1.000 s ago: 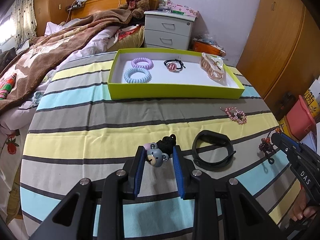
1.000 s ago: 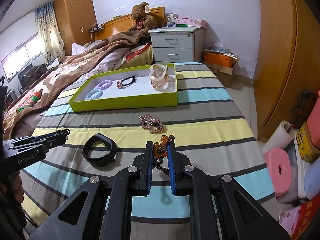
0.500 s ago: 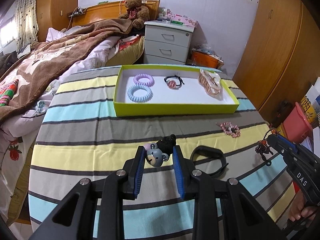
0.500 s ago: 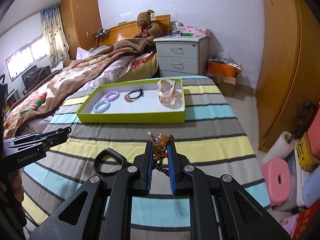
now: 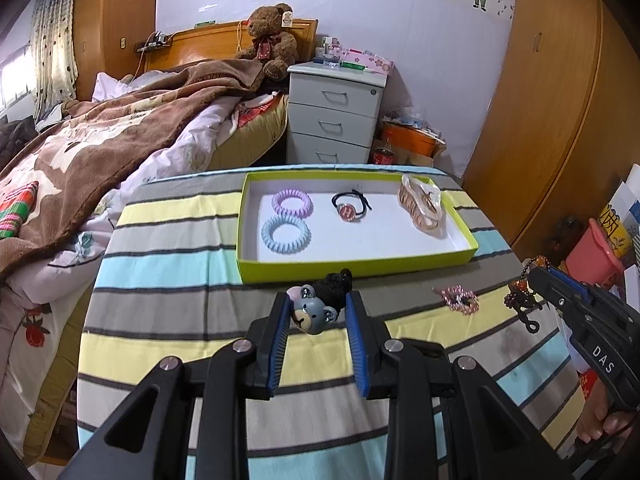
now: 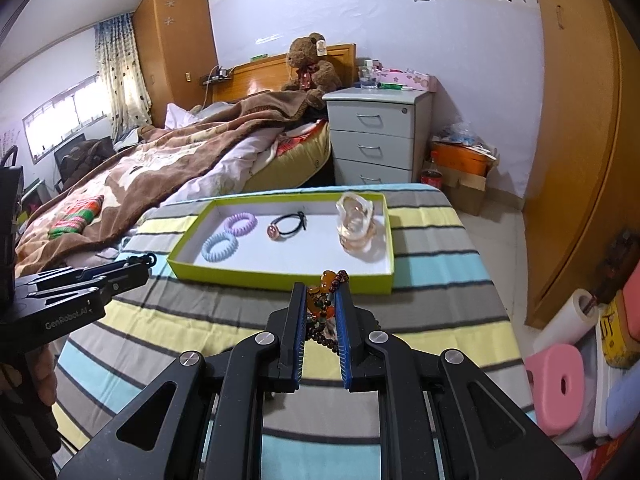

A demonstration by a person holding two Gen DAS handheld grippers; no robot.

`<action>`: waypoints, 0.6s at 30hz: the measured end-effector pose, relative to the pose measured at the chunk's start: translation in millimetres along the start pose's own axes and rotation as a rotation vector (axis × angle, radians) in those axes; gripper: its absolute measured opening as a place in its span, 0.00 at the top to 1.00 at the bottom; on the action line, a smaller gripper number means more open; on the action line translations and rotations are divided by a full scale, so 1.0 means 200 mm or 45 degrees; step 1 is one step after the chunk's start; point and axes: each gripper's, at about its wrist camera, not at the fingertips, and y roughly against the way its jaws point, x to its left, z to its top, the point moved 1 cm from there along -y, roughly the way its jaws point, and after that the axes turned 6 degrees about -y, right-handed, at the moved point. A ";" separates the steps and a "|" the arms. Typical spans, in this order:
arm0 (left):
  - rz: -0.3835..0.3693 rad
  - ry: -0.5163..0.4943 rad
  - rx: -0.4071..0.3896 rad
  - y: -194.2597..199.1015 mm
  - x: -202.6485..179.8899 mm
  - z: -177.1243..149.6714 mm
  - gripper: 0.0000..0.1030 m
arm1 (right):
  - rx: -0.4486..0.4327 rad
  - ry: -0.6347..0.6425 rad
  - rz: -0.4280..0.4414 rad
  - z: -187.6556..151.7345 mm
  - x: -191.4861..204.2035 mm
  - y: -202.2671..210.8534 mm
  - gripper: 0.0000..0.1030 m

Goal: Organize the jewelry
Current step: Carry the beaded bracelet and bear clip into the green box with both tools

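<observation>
Your backdrop: lilac wall [image 6: 460,60], unmade bed [image 6: 180,168] with teddy bear [image 6: 310,62], grey drawer unit [image 6: 376,136], wooden wardrobe [image 6: 576,140], curtained window [image 6: 68,116].

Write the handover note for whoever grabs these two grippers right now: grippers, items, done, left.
Left gripper: shut on the bear-charm hair tie, held above the striped cloth.
Right gripper: shut on the beaded bracelet, its beads hanging below the fingers.
Both point toward the green tray's near wall.
Done: in the tray lie the purple coil tie, blue coil tie, black tie with a red charm and clear hair claw.
Left: drop both held pieces into the tray, then fetch the pink beaded clip lying on the striped cloth.
</observation>
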 end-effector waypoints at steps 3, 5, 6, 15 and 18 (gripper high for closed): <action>-0.007 0.010 -0.004 -0.02 0.02 0.03 0.72 | 0.000 0.009 0.010 0.04 0.01 -0.03 0.86; -0.013 0.020 -0.010 -0.03 0.04 0.06 0.72 | 0.000 0.015 0.019 0.07 0.02 -0.06 0.86; -0.013 0.025 -0.013 -0.04 0.05 0.07 0.72 | 0.001 0.016 0.025 0.09 0.02 -0.06 0.86; -0.042 0.047 0.002 -0.15 0.09 0.15 0.72 | 0.061 -0.009 0.122 0.21 0.03 -0.25 0.86; -0.052 0.044 0.011 -0.20 0.09 0.18 0.72 | 0.104 -0.028 0.166 0.24 0.03 -0.34 0.86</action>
